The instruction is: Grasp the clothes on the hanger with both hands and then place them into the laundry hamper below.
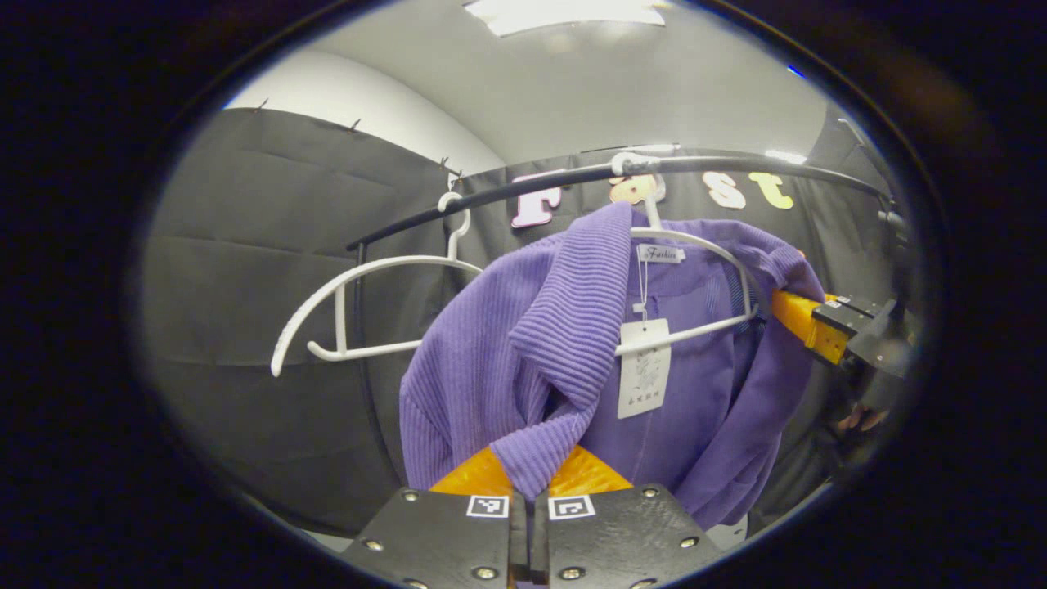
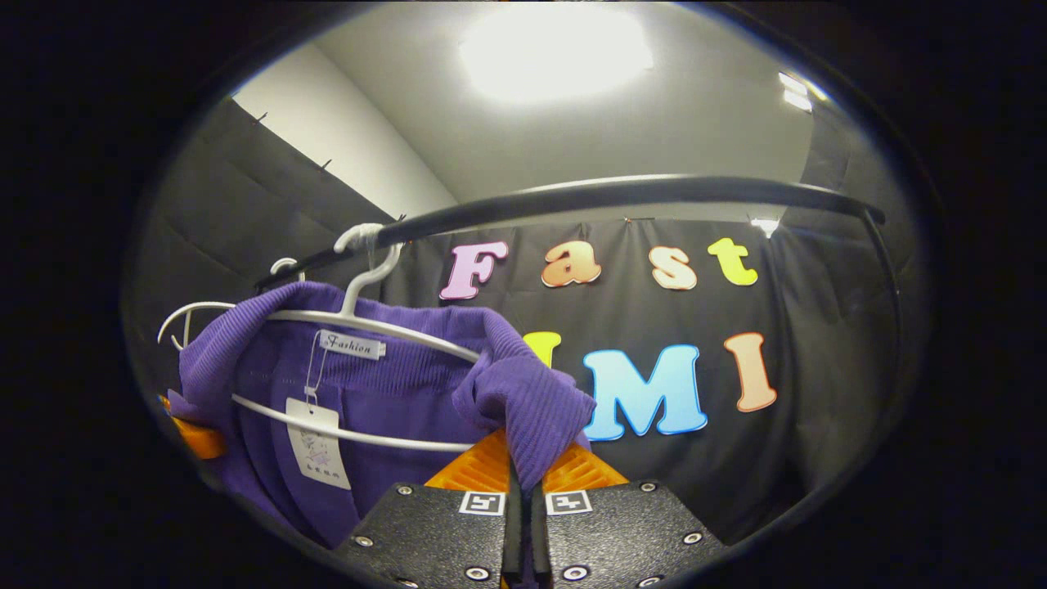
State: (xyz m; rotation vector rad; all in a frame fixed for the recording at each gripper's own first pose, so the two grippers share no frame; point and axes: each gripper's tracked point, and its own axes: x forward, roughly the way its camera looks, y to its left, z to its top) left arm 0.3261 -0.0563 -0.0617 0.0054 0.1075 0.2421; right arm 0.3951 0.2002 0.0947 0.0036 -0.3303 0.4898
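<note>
At the bottom of the left gripper view, the left gripper [image 1: 530, 473] is clamped tight on a fold of the purple garment [image 1: 523, 343], fabric pinched between both fingers. The right gripper [image 2: 523, 466] likewise pinches the garment's other shoulder in the right gripper view. The garment hangs on a white hanger [image 1: 695, 245] hooked over the black rail [image 1: 736, 166]. An empty hanger [image 1: 343, 286] hangs just left; open space lies beyond, toward the cloth wall.
</note>
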